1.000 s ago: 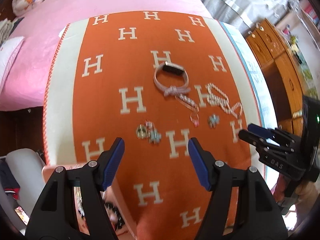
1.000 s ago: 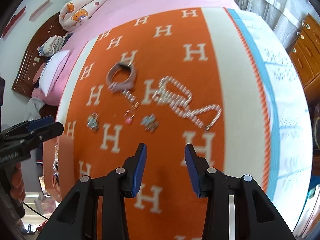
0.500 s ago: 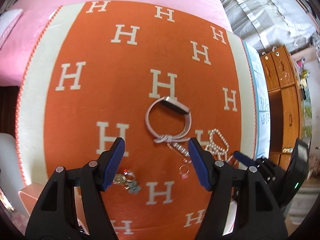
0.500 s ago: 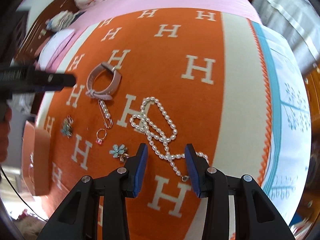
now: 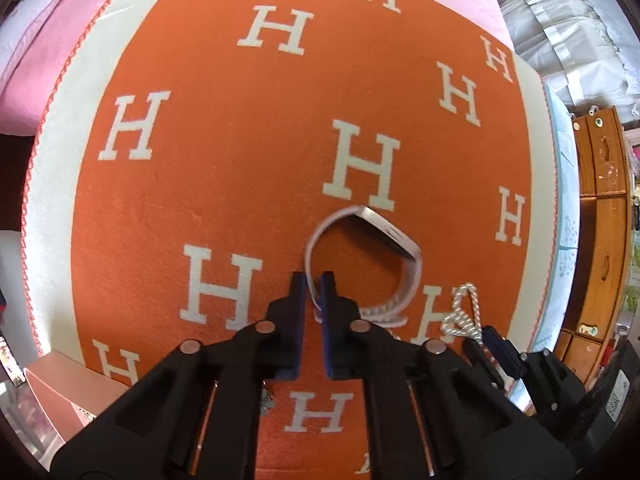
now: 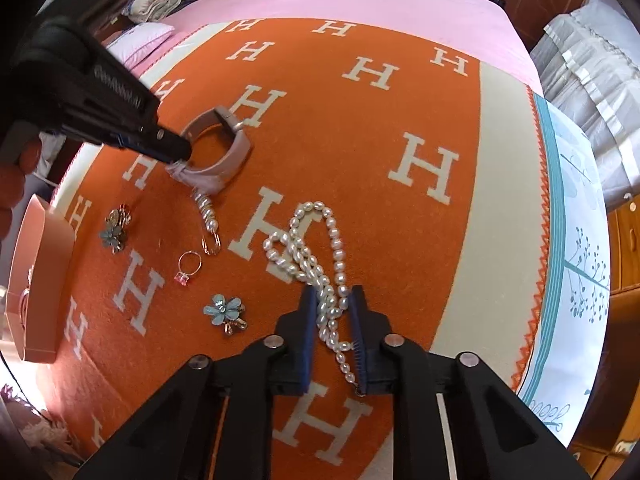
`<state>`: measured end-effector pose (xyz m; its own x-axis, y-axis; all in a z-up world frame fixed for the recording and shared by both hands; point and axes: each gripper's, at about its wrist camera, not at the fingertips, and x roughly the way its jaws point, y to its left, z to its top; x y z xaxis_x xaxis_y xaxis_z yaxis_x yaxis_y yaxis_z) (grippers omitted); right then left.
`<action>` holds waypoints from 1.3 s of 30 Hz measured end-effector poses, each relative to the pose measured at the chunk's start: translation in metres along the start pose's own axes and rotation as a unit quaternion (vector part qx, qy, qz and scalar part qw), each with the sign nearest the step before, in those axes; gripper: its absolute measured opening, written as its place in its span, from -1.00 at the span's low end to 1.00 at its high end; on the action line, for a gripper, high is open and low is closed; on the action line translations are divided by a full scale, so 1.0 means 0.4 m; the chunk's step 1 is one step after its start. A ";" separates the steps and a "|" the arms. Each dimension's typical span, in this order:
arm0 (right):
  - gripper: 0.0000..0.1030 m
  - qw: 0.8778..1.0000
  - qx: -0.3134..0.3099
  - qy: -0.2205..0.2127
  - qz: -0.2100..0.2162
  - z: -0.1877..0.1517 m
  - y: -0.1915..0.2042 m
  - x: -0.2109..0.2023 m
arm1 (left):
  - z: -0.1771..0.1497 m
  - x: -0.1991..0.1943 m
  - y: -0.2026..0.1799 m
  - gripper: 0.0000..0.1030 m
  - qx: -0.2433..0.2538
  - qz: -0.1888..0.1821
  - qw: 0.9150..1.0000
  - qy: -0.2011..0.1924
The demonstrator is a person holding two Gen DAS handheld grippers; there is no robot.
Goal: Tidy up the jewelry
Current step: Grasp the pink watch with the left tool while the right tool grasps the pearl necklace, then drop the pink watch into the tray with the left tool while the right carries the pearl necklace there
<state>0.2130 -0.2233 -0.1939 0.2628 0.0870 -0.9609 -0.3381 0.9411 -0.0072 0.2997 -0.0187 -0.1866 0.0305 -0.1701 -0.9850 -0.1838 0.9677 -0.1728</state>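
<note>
Both grippers have dropped toward the orange blanket with cream H letters (image 6: 400,92) since a second ago, when they hung open above the scattered jewelry. Now the left gripper (image 5: 313,280) is clenched on the strap of the pale pink smartwatch with a looped band (image 5: 384,240), its blue pads pinching the band near the clasp while the watch case lies on the blanket. The right gripper (image 6: 332,296) is closing its jaws, with the doubled strand of the white pearl necklace (image 6: 316,248) between them; the pads sit against the beads but the pinch looks unfinished. Judging by this, the step in hand is a double pick-up, watch on the left, pearls on the right. Next comes a straight lift, slow enough that the trailing pearl loops follow without snagging, then a carry to the peach-pink open box (image 6: 40,280) at the left edge of the blanket, which appears to be the destination. Counted on the blanket: one smartwatch, one pearl necklace, one pearl-set clip pin (image 6: 208,220) lying just below the watch, one thin gold ring with a pink stone (image 6: 187,266), and two blue flower-shaped ornaments, one near the box (image 6: 114,232) and one near the right gripper (image 6: 224,310). What the box holds I cannot tell.
</note>
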 end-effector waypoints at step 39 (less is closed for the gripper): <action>-0.92 0.970 0.030 -0.141 0.195 0.021 0.381 -0.528 | -0.495 -0.447 0.504 -0.99 0.018 0.023 0.994 -0.109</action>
<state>0.1134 -0.0954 0.0100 0.3648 0.5191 -0.7729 -0.4106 0.8348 0.3668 0.0626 0.1697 -0.0451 0.2363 -0.0839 -0.9681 -0.1558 0.9801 -0.1229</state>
